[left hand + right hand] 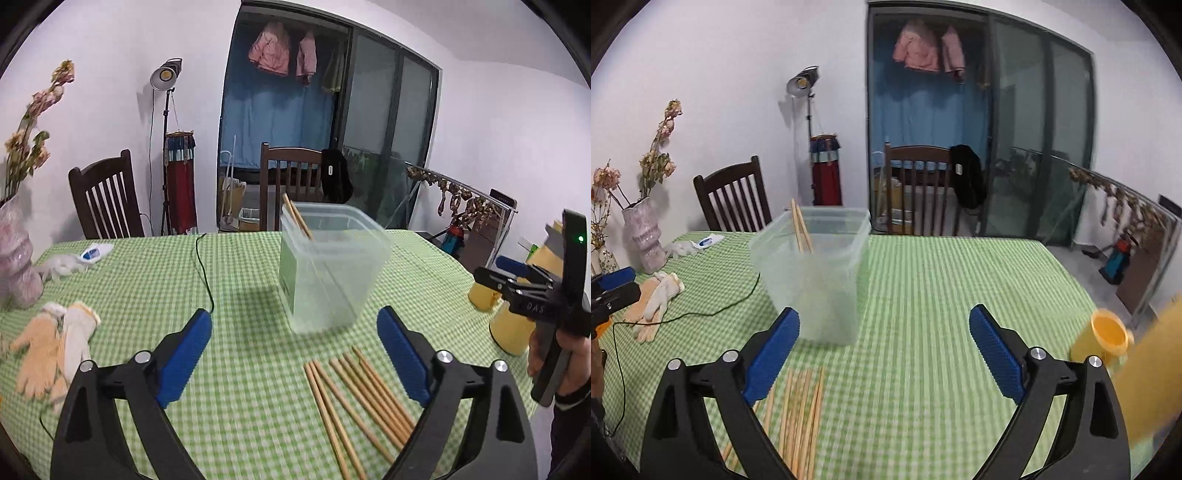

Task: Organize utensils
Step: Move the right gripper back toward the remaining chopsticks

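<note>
Hovering wide apart and empty above the green checked tablecloth (236,295): left gripper (295,358), blue pads spread, nothing between them. Same for right gripper (884,354), jaws apart, holding nothing, also raised off the cloth.

Just below and ahead of the left gripper, toward its right finger: loose chopsticks (354,398), a bundle lying flat on the cloth, roughly parallel, near ends passing under that finger. Beyond them, near the table's middle: clear plastic container (328,266), upright, with a couple of chopsticks already leaning inside (297,218), tips poking above the rim. From the right wrist view, the same bundle sits low and left, beside the left finger, the container just past it.

Judged as mid-task, between picks: some sticks binned, most not yet. Next move likely calls for lowering one gripper over the bundle, closing on one or two sticks near mid-length, lifting, tipping upright, dropping into the container. Thin round sticks, probably prone to rolling or slipping from the pads.

Off to the sides: yellow cups (509,328), work gloves (55,350), a black cable (203,266), a vase (642,240).
</note>
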Demonstrator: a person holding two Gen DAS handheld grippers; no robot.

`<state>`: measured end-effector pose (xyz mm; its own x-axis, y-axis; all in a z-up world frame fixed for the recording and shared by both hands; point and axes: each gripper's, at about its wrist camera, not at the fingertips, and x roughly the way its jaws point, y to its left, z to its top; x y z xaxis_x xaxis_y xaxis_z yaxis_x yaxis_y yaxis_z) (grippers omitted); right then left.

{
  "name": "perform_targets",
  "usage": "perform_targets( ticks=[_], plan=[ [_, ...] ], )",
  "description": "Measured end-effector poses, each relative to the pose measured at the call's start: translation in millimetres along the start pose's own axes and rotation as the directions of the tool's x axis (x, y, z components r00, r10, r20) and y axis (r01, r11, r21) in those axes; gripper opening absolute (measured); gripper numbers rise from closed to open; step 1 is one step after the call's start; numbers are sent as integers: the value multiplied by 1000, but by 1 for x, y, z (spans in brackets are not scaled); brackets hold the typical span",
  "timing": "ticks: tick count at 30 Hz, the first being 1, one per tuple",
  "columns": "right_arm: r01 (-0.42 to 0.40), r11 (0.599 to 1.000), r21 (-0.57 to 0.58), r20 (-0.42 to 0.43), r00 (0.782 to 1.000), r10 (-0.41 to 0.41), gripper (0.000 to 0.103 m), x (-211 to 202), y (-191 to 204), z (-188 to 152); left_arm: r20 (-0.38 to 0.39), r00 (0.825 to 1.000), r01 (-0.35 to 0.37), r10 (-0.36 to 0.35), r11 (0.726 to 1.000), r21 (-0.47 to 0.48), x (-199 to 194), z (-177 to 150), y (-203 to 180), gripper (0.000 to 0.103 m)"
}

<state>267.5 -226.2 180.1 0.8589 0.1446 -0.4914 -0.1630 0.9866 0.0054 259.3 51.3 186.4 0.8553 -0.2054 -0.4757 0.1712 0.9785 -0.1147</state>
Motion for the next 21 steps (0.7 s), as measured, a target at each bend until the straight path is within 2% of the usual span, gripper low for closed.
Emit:
perform_targets(
  ticks=[2,5,7,12,17,21],
  plan=[
    [24,999,21,12,1000,-24,90,-12,5,-20,23,999,-34,34,999,1,-8,-19,-3,88],
    [47,996,74,38,998,-50,94,-26,8,-45,38,999,-14,15,1000,-16,-19,-42,-3,88],
    [66,989,132,44,996,-73,94,-32,8,-65,19,1000,1,-1,1000,-27,-24,-60,-3,89],
    [122,980,160,-35,992,-118,94,-39,12,-104,35,999,-20,22,999,-34,-41,-101,-2,91],
    [138,973,185,-155,982,-110,94,-50,19,-133,18,999,-36,37,998,-59,-54,-139,-3,91],
    [144,976,163,-172,978,-116,94,-60,28,-152,-23,999,-26,24,998,-54,-57,-170,-4,92]
  ],
)
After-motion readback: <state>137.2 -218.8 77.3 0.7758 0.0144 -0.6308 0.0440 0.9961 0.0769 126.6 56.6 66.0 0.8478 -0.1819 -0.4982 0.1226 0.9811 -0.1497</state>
